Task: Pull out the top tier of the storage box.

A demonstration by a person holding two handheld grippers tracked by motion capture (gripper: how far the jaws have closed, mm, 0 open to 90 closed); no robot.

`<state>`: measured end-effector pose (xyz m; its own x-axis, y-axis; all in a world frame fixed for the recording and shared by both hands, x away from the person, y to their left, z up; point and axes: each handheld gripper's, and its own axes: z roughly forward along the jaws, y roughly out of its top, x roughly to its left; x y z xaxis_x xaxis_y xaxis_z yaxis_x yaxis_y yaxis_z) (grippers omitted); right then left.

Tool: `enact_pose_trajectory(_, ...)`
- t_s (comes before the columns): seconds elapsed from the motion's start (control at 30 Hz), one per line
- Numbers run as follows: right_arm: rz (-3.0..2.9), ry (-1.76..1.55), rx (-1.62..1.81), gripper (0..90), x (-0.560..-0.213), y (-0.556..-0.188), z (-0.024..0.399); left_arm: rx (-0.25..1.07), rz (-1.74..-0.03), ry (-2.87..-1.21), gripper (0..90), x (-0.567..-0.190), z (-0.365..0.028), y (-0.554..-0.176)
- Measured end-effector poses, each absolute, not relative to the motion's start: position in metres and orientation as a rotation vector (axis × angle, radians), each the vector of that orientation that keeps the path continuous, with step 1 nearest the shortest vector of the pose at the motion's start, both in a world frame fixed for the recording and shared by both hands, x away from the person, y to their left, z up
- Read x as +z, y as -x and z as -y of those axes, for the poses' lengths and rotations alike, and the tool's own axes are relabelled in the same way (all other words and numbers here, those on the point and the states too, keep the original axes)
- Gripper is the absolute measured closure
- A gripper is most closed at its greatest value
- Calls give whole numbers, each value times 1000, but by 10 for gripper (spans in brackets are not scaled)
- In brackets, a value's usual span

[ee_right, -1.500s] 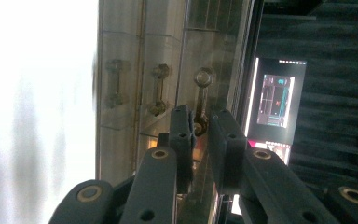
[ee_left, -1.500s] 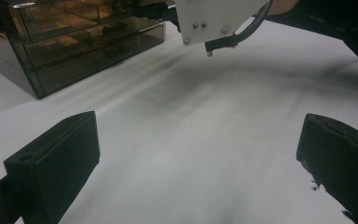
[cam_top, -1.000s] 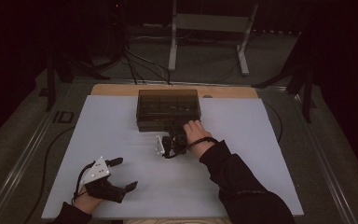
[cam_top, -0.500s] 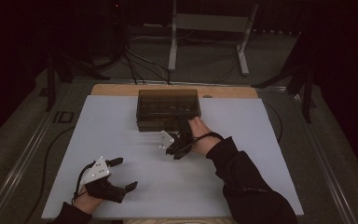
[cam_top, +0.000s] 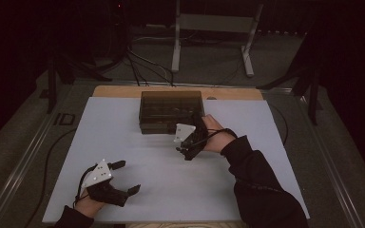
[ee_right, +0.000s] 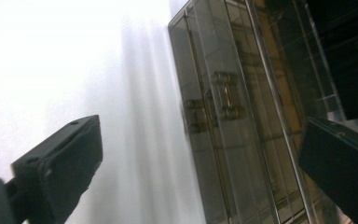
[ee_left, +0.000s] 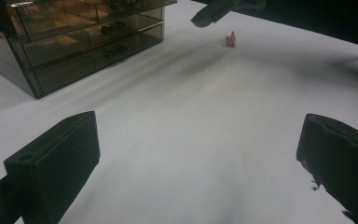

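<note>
The right gripper (cam_top: pixel 186 151) has just been opening, and its jaws now stand spread with nothing between them; compared with a second ago it has lifted off the white table cover (cam_top: pixel 123 142) and tipped, just in front of the smoked-plastic drawer cabinet (cam_top: pixel 171 111). A small reddish object (ee_left: pixel 231 38) stands on the cover below the right gripper's jaw tip, well in front of the cabinet, so the release looks done. The left gripper (cam_top: pixel 123 178) rests near the table's front edge, jaws spread and empty.
</note>
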<state>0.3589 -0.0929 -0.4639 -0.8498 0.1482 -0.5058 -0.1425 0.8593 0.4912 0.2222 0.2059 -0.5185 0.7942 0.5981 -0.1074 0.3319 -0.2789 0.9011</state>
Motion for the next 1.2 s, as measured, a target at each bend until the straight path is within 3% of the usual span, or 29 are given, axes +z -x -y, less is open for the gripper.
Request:
enact_pose_trajectory(0.53, -2716, -49, 862, 29, -446, -394, 129, 303, -707, -1887, 0, -519, -206, -222)
enact_pose_trajectory(1.1, -2844, -49, 908, 62, -435, -424, 134, 296, -705, -1893, 0, -519, -206, -222)
enact_pose_trajectory(1.17, -2844, -49, 907, 81, -434, -425, 133, 296, -703, -1893, 0, -519, -206, -222)
enact_pose_trajectory(1.2, -2882, -60, 944, 145, -429, -429, 134, 294, -705, -1892, 0, -519, -206, -222)
